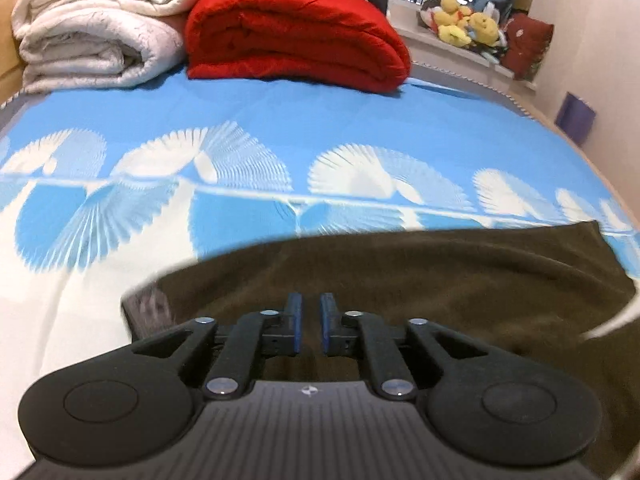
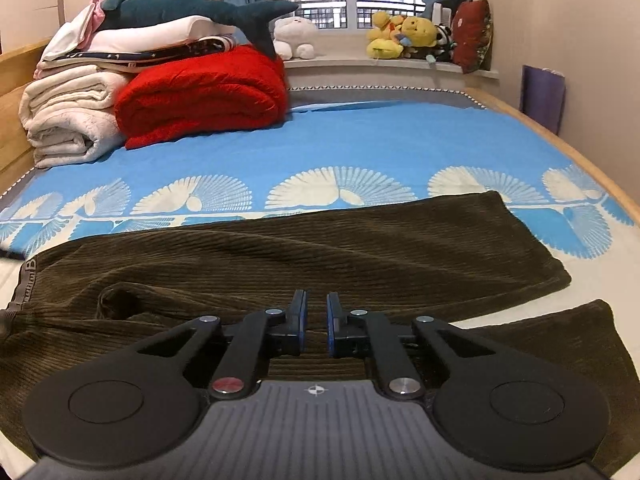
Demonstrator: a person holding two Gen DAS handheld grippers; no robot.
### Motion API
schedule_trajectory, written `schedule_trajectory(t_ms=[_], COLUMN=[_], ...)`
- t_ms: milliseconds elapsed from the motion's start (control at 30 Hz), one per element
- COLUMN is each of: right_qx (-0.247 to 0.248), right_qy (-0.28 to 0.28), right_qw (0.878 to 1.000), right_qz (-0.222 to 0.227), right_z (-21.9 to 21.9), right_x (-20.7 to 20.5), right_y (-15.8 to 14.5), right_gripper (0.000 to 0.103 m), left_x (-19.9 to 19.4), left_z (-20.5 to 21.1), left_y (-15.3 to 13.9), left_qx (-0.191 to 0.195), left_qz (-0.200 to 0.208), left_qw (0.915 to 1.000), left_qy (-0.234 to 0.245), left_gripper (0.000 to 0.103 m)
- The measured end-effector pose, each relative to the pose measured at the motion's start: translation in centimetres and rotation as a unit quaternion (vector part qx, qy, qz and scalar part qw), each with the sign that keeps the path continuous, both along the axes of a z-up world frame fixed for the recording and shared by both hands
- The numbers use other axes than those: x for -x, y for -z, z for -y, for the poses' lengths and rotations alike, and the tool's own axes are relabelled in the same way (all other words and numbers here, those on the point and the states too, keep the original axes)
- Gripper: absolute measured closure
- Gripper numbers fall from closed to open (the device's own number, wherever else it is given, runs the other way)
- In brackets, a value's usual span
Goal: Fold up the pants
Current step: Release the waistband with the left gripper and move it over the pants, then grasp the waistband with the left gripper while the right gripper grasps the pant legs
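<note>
Dark brown corduroy pants [image 2: 320, 248] lie spread across the blue and white bedsheet [image 2: 360, 144], waistband at the left, the two legs running right and parted near the hems. My right gripper [image 2: 316, 312] hovers low over the near leg, its blue-padded jaws a small gap apart with nothing between them. In the left wrist view the pants [image 1: 420, 276] fill the lower right, blurred at the waistband end. My left gripper [image 1: 310, 314] sits just over the fabric near the waist, jaws a narrow gap apart and empty.
A folded red quilt [image 2: 204, 96] and rolled white blankets [image 2: 68, 116] are stacked at the far left of the bed, with a plush shark [image 2: 200, 12] on top. Soft toys [image 2: 404, 36] line the windowsill. A wall runs along the right.
</note>
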State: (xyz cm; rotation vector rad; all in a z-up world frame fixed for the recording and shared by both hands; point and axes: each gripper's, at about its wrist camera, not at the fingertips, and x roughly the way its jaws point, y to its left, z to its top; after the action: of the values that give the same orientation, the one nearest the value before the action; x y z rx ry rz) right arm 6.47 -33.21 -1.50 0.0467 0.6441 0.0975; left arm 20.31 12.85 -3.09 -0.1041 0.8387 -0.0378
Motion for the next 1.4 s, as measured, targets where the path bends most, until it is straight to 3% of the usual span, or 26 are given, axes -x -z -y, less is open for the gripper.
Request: schedule_trajectory(t_ms=[67,133,200,267,333,367,433,500,600,667,833,967,1100,1167,1233,1267,1300,1400], right_qx=[0.013,0.02,0.014,0.008,0.009,0.012,0.014,0.013,0.011,0.017,0.019,0.02,0.002,0.001,-0.001,0.002,0.008,0.013], right_qy=[-0.009,-0.017,-0.02,-0.019,-0.018,-0.018,-0.016,-0.011,-0.005,-0.002,0.014,0.035,0.059,0.065,0.064,0.06,0.057,0.05], right_qw=[1.0,1.0,1.0,1.0,1.0,1.0,1.0,1.0,1.0,1.0,1.0,0.999,0.998,0.997,0.997,0.997,0.997,0.998], right_qz=[0.001,-0.001,-0.002,-0.002,-0.003,-0.002,-0.006,-0.012,-0.014,-0.013,-0.012,-0.026,-0.034,-0.039,-0.044,-0.044,-0.043,-0.039], right_z=[-0.1,-0.1,0.1,0.4,0.7,0.8,1.2,1.5,1.7,1.6,1.7,2.3,3.0,3.0,3.0,2.8,2.6,2.2], right_x=[-0.2,-0.3,-0.5,-0.7,-1.0,-1.0,-1.2,-1.4,-1.5,-1.4,-0.6,0.1,0.7,0.8,1.0,1.1,1.1,1.1], right_y=[0.1,0.1,0.0,-0.1,-0.1,-0.1,0.1,0.3,0.3,0.3,0.5,1.0,1.2,1.4,1.6,1.6,1.6,1.5], right_gripper=[0.092,0.092,0.092,0.092,0.092,0.092,0.092,0.092,0.092,0.092,0.092,0.092,0.092,0.092,0.092,0.092,0.091,0.086], left_x=[-3.2,-5.8,-7.6,-9.1,-10.2,-10.5,-10.7,-10.5,-8.7,-6.5,1.7,11.5,17.8,18.2,18.0,17.8,17.7,16.8], left_z=[-0.2,-0.7,-1.4,-2.3,-3.1,-3.4,-3.7,-3.9,-2.3,-0.7,2.0,4.1,5.1,3.9,1.3,-0.1,-1.3,-3.7], left_y=[1.9,3.5,4.7,5.8,6.9,7.4,7.9,7.8,6.6,5.0,-1.2,-4.2,-2.7,-1.7,-1.4,-1.1,-0.5,2.4], left_qx=[-0.031,-0.06,-0.082,-0.093,-0.08,-0.077,-0.079,-0.062,-0.11,-0.146,-0.147,-0.118,-0.069,-0.006,0.077,0.121,0.157,0.224], left_qz=[-0.013,-0.031,-0.033,-0.041,-0.06,-0.069,-0.071,-0.072,-0.051,-0.026,0.039,0.055,0.003,-0.055,-0.074,-0.083,-0.097,-0.174], left_qw=[0.9994,0.9975,0.9956,0.9942,0.9948,0.9946,0.9943,0.995,0.9906,0.9849,0.981,0.9819,0.9862,0.991,0.9926,0.9888,0.9828,0.9564], left_qy=[-0.009,-0.018,-0.031,-0.035,-0.018,-0.01,0.009,0.031,0.064,0.089,0.121,0.138,0.151,0.122,0.057,0.025,-0.002,-0.07], left_gripper=[0.073,0.055,0.021,0.016,0.016,0.017,0.029,0.081,0.091,0.093,0.093,0.095,0.096,0.094,0.08,0.061,0.05,0.049])
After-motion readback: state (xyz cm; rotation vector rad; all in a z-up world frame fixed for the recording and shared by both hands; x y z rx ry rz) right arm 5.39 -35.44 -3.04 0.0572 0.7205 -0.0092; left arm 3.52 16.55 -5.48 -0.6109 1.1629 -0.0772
